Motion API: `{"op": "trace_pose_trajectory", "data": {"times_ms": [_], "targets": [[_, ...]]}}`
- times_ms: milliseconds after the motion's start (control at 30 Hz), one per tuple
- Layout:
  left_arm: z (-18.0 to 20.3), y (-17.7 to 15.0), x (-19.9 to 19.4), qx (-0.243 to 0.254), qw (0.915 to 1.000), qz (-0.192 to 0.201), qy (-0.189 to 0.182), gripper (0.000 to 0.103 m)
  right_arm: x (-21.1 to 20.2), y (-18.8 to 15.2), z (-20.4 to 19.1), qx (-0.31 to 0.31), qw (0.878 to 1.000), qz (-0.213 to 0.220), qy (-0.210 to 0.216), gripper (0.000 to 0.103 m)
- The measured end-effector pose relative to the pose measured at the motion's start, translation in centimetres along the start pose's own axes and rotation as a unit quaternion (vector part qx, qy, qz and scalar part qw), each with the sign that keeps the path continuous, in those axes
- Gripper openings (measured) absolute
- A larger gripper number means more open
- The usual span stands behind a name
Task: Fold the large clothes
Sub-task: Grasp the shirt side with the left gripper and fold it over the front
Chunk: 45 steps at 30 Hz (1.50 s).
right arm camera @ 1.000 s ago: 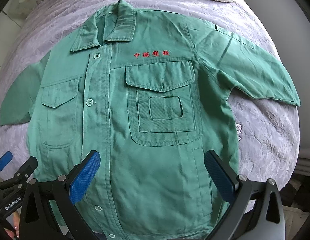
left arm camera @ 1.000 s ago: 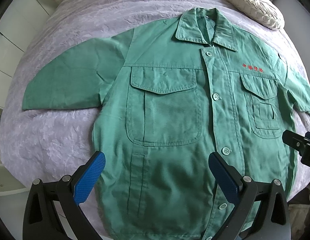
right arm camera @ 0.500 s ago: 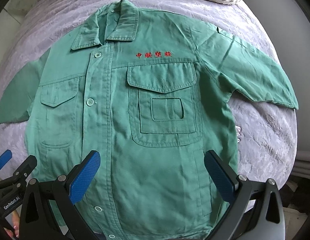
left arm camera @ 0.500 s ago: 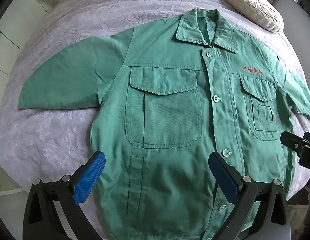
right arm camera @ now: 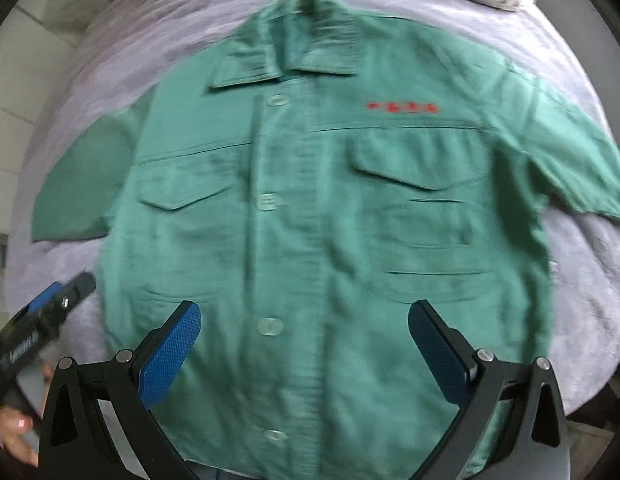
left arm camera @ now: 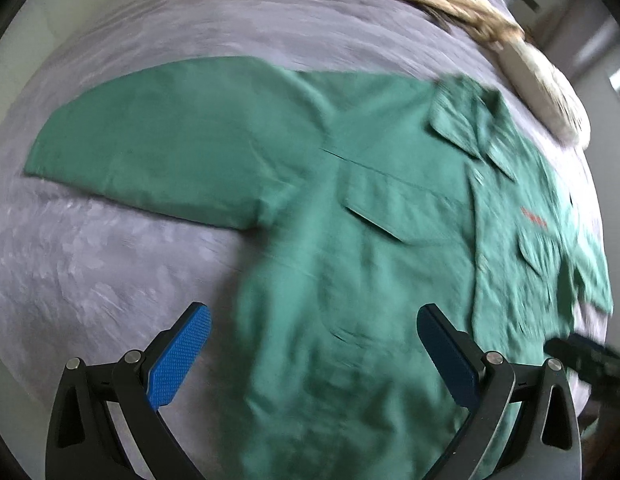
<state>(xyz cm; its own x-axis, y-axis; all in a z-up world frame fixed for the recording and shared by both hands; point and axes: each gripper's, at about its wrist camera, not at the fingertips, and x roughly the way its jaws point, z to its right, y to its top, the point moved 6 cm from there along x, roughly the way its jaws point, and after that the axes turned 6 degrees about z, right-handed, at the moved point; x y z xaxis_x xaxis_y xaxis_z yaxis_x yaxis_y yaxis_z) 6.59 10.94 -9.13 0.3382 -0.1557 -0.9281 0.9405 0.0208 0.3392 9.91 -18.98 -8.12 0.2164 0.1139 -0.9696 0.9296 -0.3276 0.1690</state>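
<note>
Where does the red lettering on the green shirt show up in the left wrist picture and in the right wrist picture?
Left wrist: the red lettering sits far right, small and blurred, above a chest pocket, right of the shirt collar.
Right wrist: the red lettering sits upper right of centre, above the right-hand chest pocket.
Shared landmark: the shirt collar, lying up and to the left of the lettering in both.

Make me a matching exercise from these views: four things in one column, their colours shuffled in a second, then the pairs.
Things:
1. shirt
2. lettering on the chest
3. bedspread
4. pads of the right tongs

Colours:
A. blue
B. lilac
C. green
D. red

Pairs: 1-C, 2-D, 3-B, 4-A
</note>
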Motion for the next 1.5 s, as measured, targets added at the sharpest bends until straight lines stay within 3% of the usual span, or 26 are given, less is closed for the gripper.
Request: {"op": "trace_pose_trajectory", "data": {"times_ms": [233, 433, 567, 667, 700, 733, 800, 867, 933, 1100, 1233, 1333, 1433, 1500], "targets": [[-11.3, 4.4, 2.4, -0.089, 0.9944, 0.056, 0.015, 0.103, 2.7, -0.8, -7.0, -0.065, 0.997, -0.026, 0.037, 0.103], [-21.6, 7.6, 6.2, -0.188, 0.9784, 0.084, 0.014, 0.103, 5.7, -2.3, -11.3, -0.115, 0.991, -0.047, 0.044, 0.103], [-24.7, 9.1, 9.2, -0.217, 0.9730, 0.079, 0.010, 0.103, 7.1, -3.3, -12.7, -0.125, 0.989, -0.062, 0.047, 0.103], [-25.0, 10.5, 9.5, -0.227, 0.9680, 0.107, 0.008, 0.100, 7.5, -3.6, -13.6, -0.132, 0.988, -0.064, 0.048, 0.103], [-24.9, 10.9, 8.9, -0.224, 0.9664, 0.126, 0.004, 0.080, 7.8, -3.6, -13.8, -0.133, 0.988, -0.063, 0.048, 0.103], [-24.7, 11.2, 8.3, -0.219, 0.9651, 0.143, 0.004, 0.068, 8.0, -3.7, -14.0, -0.134, 0.988, -0.063, 0.048, 0.103], [-24.7, 11.4, 8.0, -0.215, 0.9647, 0.151, -0.011, 0.028, 8.8, -3.7, -14.4, -0.130, 0.988, -0.066, 0.050, 0.103], [-24.5, 11.5, 8.0, -0.224, 0.9606, 0.152, -0.061, 0.005, 9.5, -3.7, -14.5, -0.127, 0.988, -0.068, 0.052, 0.103], [-24.5, 12.5, 6.8, -0.229, 0.9536, 0.167, -0.102, 0.005, 10.2, -3.5, -14.8, -0.122, 0.989, -0.064, 0.056, 0.103], [-18.2, 15.3, 2.2, -0.139, 0.9574, 0.216, -0.132, 0.005, 9.9, -3.0, -13.7, -0.094, 0.992, -0.040, 0.078, 0.103], [-7.3, 16.8, -1.4, -0.011, 0.9557, 0.239, -0.171, 0.005, 8.6, -2.3, -11.5, -0.059, 0.994, -0.007, 0.087, 0.103], [2.6, 16.6, -1.3, 0.086, 0.9494, 0.220, -0.207, 0.005, 7.3, -1.6, -9.1, -0.026, 0.996, 0.018, 0.087, 0.103], [11.6, 13.9, 1.4, 0.180, 0.9444, 0.182, -0.206, 0.005, 6.4, -1.0, -5.5, 0.014, 0.996, 0.040, 0.076, 0.103], [16.3, 11.8, 4.2, 0.217, 0.9421, 0.144, -0.211, 0.006, 6.2, -1.0, -2.6, 0.042, 0.996, 0.047, 0.062, 0.103]]}}
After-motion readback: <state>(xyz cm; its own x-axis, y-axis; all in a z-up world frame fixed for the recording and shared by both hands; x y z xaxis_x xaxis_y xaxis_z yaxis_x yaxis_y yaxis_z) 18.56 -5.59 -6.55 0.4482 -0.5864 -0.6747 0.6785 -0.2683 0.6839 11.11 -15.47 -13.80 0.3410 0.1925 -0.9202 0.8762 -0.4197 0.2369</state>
